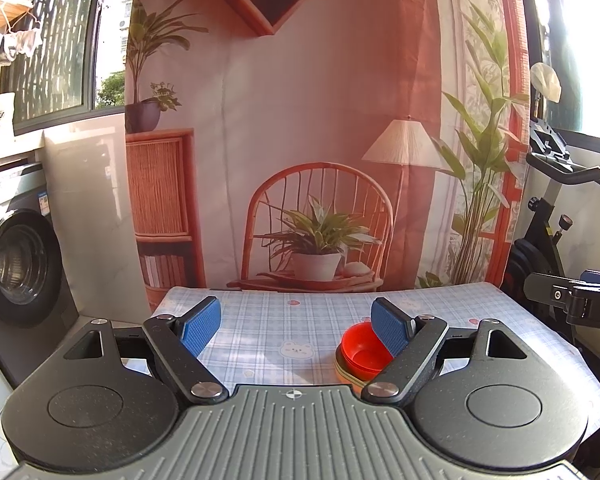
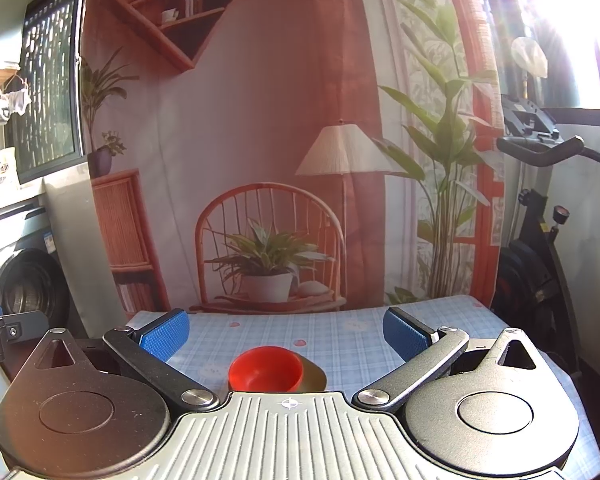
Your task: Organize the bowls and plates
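Observation:
A red bowl (image 1: 365,351) sits on top of a stack of yellow-green dishes (image 1: 346,372) on the checked tablecloth (image 1: 284,320). My left gripper (image 1: 296,326) is open and empty, its right blue pad (image 1: 390,330) just in front of the bowl. In the right wrist view the red bowl (image 2: 266,368) sits low between the fingers, with an olive dish (image 2: 314,376) beside and under it. My right gripper (image 2: 286,334) is open and empty above the table. The stack's lower part is hidden by the gripper bodies.
A printed backdrop (image 1: 300,140) hangs behind the table. A washing machine (image 1: 16,264) stands at the left and an exercise bike (image 1: 556,232) at the right. The other gripper (image 1: 580,300) shows at the right edge of the left wrist view.

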A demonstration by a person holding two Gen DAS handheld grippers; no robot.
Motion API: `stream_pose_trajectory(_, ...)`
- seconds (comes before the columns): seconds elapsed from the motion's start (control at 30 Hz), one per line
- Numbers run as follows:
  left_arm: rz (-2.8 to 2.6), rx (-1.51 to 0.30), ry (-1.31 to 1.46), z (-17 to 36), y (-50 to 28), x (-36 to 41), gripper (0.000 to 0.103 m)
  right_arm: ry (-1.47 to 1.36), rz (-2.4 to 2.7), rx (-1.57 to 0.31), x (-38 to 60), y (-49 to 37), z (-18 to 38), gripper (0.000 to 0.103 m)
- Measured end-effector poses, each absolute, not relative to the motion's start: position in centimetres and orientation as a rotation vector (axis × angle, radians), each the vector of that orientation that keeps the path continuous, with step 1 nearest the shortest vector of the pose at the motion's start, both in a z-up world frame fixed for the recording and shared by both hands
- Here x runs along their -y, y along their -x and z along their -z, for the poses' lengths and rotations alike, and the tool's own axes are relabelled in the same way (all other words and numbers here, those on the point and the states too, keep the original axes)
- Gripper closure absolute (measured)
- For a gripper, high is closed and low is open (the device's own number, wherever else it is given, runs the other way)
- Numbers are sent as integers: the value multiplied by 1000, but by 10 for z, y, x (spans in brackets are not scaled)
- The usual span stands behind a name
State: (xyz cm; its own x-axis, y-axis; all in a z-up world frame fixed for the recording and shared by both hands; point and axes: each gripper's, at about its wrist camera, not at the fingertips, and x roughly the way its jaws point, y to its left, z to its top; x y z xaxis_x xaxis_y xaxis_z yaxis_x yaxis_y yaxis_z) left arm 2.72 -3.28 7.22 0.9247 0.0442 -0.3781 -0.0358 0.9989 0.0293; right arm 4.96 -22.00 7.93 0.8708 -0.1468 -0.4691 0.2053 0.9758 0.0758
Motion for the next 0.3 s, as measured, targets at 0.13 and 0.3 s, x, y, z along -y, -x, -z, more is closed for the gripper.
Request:
stream_pose_trajectory(0.13,-39,-391,-22,-72,-28,32,19,-126,185,-484,221,-49,-77,0)
stream_pose_trajectory(0.3,-37,-388,-26,-71,-29,30,19,-127,187,-486,221,-50,-75,0)
